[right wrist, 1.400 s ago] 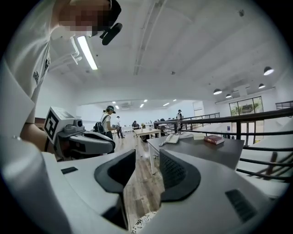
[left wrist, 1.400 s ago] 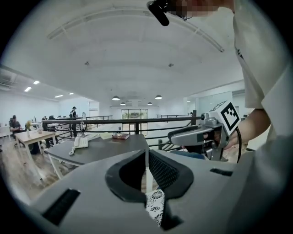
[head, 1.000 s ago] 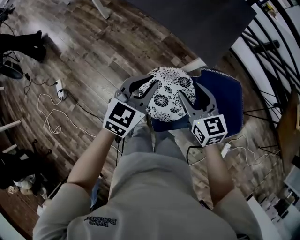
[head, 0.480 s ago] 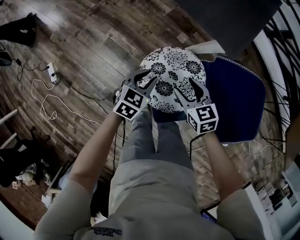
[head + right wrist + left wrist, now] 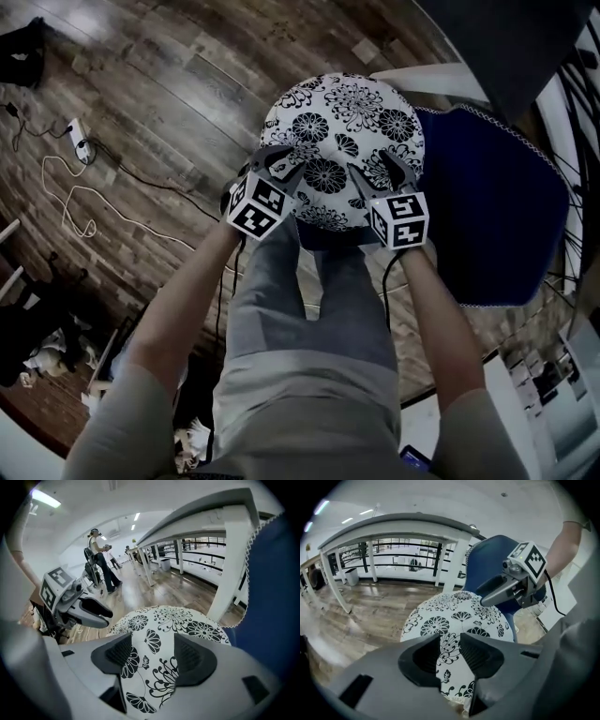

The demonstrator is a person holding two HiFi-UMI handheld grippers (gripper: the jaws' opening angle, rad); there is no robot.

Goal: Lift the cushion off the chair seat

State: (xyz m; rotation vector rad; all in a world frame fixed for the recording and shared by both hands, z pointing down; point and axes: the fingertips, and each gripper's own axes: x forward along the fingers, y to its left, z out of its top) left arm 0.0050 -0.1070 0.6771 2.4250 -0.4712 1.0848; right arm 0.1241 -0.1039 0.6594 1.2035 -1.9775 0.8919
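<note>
Round cushion [image 5: 342, 122], white with black flower print, lies low in front of the person, just beside the blue chair [image 5: 492, 206] with its white-stitched edge; a strip of dark blue shows under the cushion's near rim. Whether the cushion's full weight sits on the seat cannot be told. Left hand-held gripper [image 5: 281, 167] is at the cushion's near-left rim, and right hand-held gripper [image 5: 380, 176] is at its near-right rim, both pointing steeply down. Marker cubes [image 5: 257, 208] face the head camera. Left gripper view: jaws of the left hand-held gripper [image 5: 450, 641] are opening, with the printed rim of the cushion [image 5: 454, 616] showing in the gap between the ribbed pads [image 5: 478, 656]; no clear pinch on the fabric. The other gripper [image 5: 506, 588] is seen across the cushion, in front of the chair back [image 5: 492, 559]. Right gripper view: jaws of the right hand-held gripper [image 5: 153, 641] stand wide, with the cushion [image 5: 164, 620] lying between and below the pads [image 5: 192, 656], not squeezed. The blue chair [image 5: 276, 597] fills the right edge. A white table [image 5: 234, 564] stands behind. Floor is dark wood planks [image 5: 169, 94], with a white cable [image 5: 66, 197] lying loose on it at left. The person's grey trouser legs [image 5: 309, 309] are directly below the cushion in the head view.
</note>
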